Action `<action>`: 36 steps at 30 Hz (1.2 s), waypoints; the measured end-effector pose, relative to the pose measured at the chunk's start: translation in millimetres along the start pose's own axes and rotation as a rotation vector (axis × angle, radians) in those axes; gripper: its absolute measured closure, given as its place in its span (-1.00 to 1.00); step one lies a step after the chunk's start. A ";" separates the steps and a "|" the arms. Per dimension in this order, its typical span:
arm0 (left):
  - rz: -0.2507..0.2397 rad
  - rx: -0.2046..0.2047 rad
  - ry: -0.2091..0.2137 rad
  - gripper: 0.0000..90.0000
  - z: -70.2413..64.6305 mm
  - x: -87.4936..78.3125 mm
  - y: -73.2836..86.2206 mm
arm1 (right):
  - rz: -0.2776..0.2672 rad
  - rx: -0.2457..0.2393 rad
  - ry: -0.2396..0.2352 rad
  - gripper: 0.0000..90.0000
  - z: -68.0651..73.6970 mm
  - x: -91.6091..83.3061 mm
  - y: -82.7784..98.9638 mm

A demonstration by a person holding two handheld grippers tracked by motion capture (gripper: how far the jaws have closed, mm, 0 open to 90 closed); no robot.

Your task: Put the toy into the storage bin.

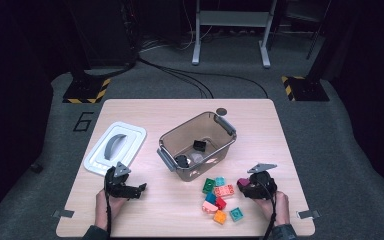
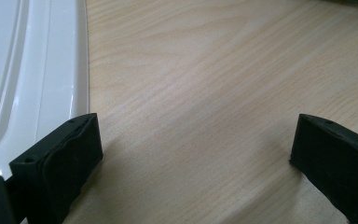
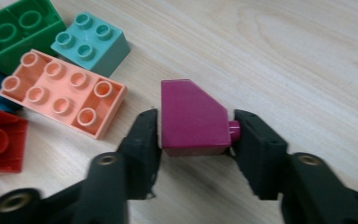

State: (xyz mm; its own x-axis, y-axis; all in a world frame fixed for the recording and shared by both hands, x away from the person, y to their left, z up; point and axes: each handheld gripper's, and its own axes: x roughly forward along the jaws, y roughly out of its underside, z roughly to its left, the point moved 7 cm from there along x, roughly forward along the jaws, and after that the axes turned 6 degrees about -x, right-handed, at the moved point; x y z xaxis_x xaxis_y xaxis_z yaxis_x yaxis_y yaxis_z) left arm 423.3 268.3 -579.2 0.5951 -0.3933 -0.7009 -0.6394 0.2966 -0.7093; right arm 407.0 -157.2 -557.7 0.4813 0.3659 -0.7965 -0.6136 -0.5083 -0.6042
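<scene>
Magenta block (image 3: pixel 193 121) sits clamped across its ends in my right tongs (image 3: pixel 196 135), just right of the brick pile (image 1: pixel 219 198), ready for the bin (image 1: pixel 198 145); my left tongs (image 2: pixel 193 154) rest open, empty.

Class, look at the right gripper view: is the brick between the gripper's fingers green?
No. The brick between the right gripper's fingers is magenta; the green brick lies apart at the upper left.
</scene>
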 end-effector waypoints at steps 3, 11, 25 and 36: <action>0.000 0.000 0.000 -0.96 -0.1 0.0 0.0 | -0.006 0.017 -0.004 0.05 0.5 -1.5 -1.0; 0.000 0.000 0.000 -0.96 -0.1 0.0 0.0 | 0.003 0.091 -0.001 0.14 -0.1 -5.9 -5.8; 0.000 -0.001 0.000 -0.96 -0.1 0.0 0.0 | 0.056 0.121 -0.001 0.16 -2.8 -0.9 -6.9; -0.007 0.000 -0.003 -0.95 0.2 0.3 -0.1 | 0.053 0.112 0.000 0.26 -5.4 -3.5 -8.6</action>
State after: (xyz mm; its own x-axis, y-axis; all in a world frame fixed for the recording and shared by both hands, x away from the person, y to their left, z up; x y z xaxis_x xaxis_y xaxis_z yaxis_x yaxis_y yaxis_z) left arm 423.6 268.3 -579.3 0.6010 -0.3927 -0.6961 -0.6354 0.2935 -0.7142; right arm 413.9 -158.4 -549.5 0.4466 0.3406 -0.8274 -0.7041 -0.4368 -0.5598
